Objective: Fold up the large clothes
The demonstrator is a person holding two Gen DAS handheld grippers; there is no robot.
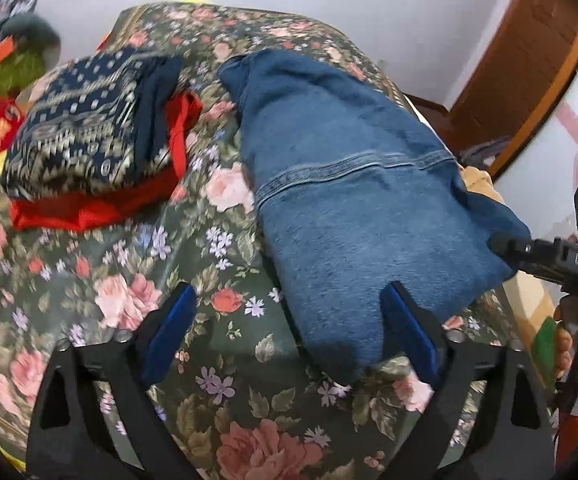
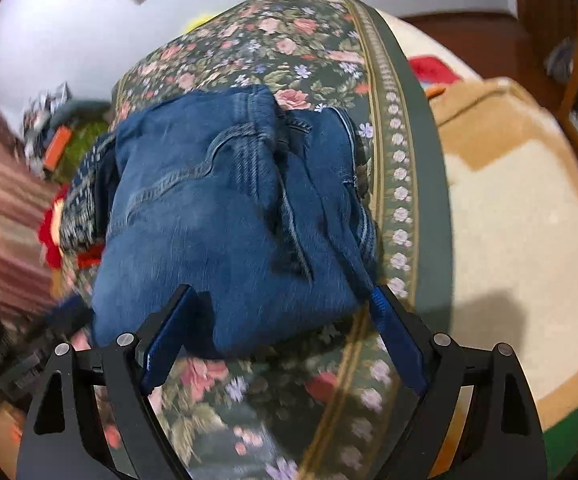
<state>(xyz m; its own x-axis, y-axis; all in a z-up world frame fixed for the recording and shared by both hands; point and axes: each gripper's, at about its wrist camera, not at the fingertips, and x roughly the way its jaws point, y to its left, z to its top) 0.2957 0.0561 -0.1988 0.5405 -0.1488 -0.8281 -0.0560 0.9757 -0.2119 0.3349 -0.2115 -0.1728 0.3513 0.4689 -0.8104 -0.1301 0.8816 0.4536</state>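
Observation:
A pair of blue jeans [image 1: 353, 200] lies folded on a floral bedspread [image 1: 193, 280]. My left gripper [image 1: 289, 300] is open just above the bedspread, its right finger at the near end of the jeans. The right gripper [image 1: 505, 246] shows at the right edge of the left wrist view, touching the jeans' side. In the right wrist view the jeans [image 2: 217, 224] lie bunched with seams and waistband showing. My right gripper [image 2: 283, 298] is open, with the near edge of the jeans between its blue pads.
A folded stack of navy patterned cloth [image 1: 85, 136] over red cloth [image 1: 89, 208] lies left of the jeans. Green and red items [image 1: 17, 72] sit at the far left. A tan and cream rug [image 2: 521, 208] covers the floor right of the bed. A wooden door frame [image 1: 525, 64] stands behind.

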